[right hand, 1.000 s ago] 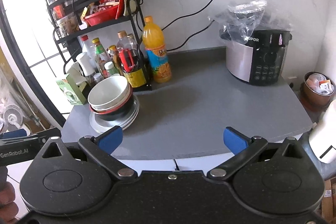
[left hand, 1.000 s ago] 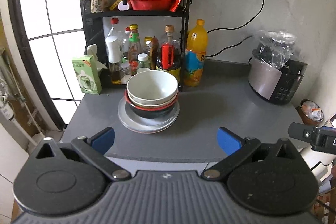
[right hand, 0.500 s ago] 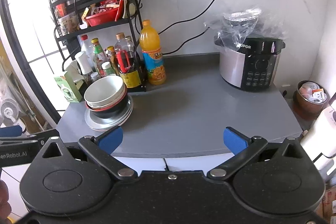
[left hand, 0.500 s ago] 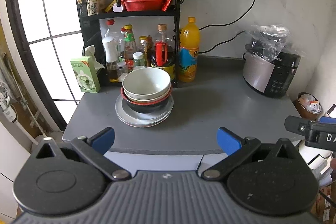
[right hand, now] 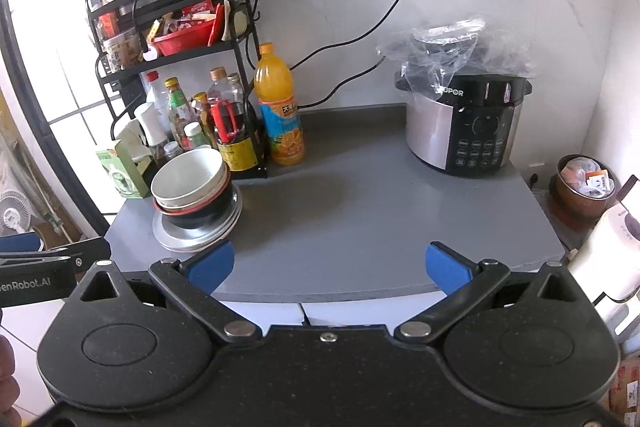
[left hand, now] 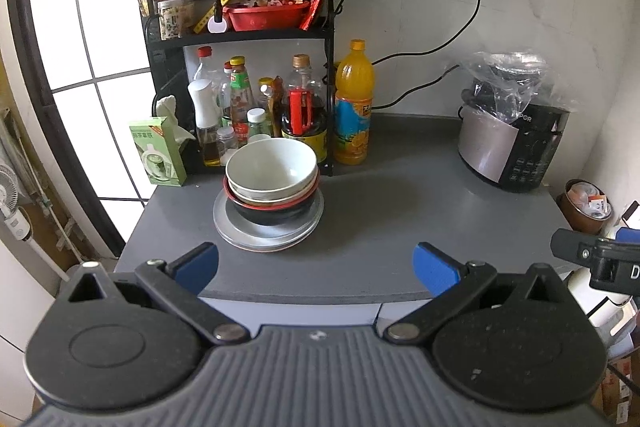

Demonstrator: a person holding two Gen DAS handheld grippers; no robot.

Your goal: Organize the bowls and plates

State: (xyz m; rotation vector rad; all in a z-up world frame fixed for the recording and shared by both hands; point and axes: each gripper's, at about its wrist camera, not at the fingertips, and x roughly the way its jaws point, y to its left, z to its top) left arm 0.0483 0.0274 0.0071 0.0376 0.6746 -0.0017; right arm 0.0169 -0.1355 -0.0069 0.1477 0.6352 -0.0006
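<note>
Both grippers hang short of the grey counter [left hand: 400, 211], jaws spread wide and holding nothing. Ahead of the left gripper [left hand: 316, 265], nearer its left jaw, sits the stack: a white bowl [left hand: 272, 167] nested in a red-rimmed black bowl [left hand: 272, 205] on metal plates [left hand: 268, 237]. For the right gripper [right hand: 330, 263] the same stack lies beyond its left jaw. Just behind the stack crowd sauce bottles [left hand: 240, 99] under a black rack [left hand: 240, 35]; an orange juice bottle [left hand: 354, 107] stands beside it and a green box [left hand: 158, 151] to the far side. A rice cooker [right hand: 464, 123] stands well past the right jaws. Since half a second ago both cameras have drawn slightly back; the stack is unmoved.
</note>
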